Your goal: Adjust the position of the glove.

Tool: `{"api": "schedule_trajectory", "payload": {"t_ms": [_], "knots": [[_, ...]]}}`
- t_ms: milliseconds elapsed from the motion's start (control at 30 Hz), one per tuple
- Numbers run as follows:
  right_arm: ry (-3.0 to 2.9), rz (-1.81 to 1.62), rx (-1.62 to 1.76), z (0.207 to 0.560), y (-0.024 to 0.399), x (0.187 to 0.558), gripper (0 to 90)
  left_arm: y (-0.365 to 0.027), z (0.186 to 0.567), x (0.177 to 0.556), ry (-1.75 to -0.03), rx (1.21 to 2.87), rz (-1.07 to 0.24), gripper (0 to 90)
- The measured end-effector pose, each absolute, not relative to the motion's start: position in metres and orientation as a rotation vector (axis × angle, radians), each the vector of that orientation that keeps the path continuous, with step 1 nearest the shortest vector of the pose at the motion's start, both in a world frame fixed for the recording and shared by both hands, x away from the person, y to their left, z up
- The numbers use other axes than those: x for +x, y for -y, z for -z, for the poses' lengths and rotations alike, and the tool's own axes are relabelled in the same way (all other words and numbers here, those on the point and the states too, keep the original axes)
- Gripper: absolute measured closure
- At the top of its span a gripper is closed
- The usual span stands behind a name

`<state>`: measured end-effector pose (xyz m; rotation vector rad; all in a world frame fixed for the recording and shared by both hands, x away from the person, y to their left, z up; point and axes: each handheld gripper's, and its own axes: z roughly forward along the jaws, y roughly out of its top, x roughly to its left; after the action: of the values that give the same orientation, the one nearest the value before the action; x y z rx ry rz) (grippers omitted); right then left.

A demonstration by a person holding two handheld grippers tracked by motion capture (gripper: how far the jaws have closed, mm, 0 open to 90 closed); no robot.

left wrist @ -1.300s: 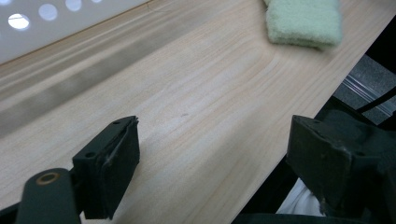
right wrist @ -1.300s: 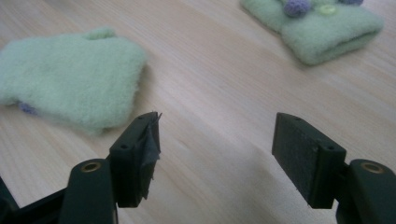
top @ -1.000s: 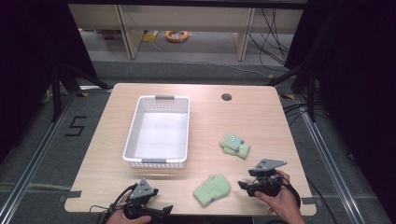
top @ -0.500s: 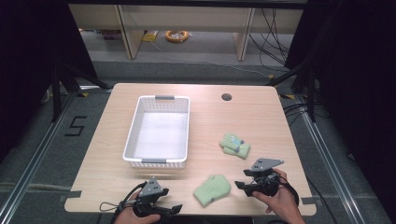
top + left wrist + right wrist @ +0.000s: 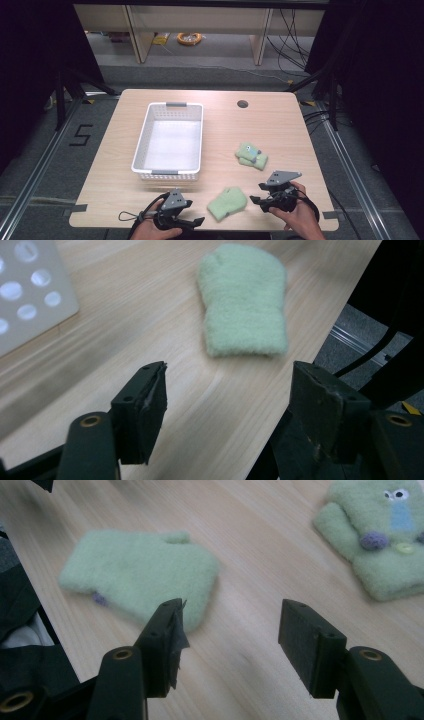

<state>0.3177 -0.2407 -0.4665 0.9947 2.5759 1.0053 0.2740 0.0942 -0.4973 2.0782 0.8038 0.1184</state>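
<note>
Plain green mitten (image 5: 227, 202) flat near the counter's (image 5: 280, 130) front edge, flanked by left tool (image 5: 187, 222) and right tool (image 5: 256, 200). Both tools apart, just narrowing, gripping nothing; probably lining up for a two-sided pickup toward the white basket (image 5: 142, 150).

basket (image 5: 30, 295): cut by left gripper view's edge | face mitten (image 5: 385, 540): cropped at right gripper view's edge
</note>
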Motion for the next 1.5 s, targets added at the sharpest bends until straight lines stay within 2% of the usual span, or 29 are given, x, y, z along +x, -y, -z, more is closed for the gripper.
{"api": "schedule_trajectory", "payload": {"t_ms": [200, 767, 1133, 1300, 1500], "knots": [[-2.579, -1.015, 0.931, 0.466, 0.239, 0.315, 47.8, -0.079, 0.492, 0.275, -0.731, 2.092, -0.131, 38.9], [-2.584, -1.02, 0.9, 0.467, 0.238, 0.313, 49.6, -0.039, 0.495, 0.279, -0.564, 2.192, -0.157, 51.7], [-2.588, -1.04, 0.929, 0.466, 0.241, 0.313, 49.4, -0.015, 0.502, 0.286, -0.49, 2.298, -0.256, 51.0], [-2.584, -1.05, 0.921, 0.468, 0.242, 0.314, 49.1, -0.007, 0.5, 0.288, -0.448, 2.312, -0.304, 45.9], [-2.593, -1.044, 0.931, 0.465, 0.245, 0.314, 48.4, 0.004, 0.503, 0.293, -0.385, 2.371, -0.366, 50.3]]}}
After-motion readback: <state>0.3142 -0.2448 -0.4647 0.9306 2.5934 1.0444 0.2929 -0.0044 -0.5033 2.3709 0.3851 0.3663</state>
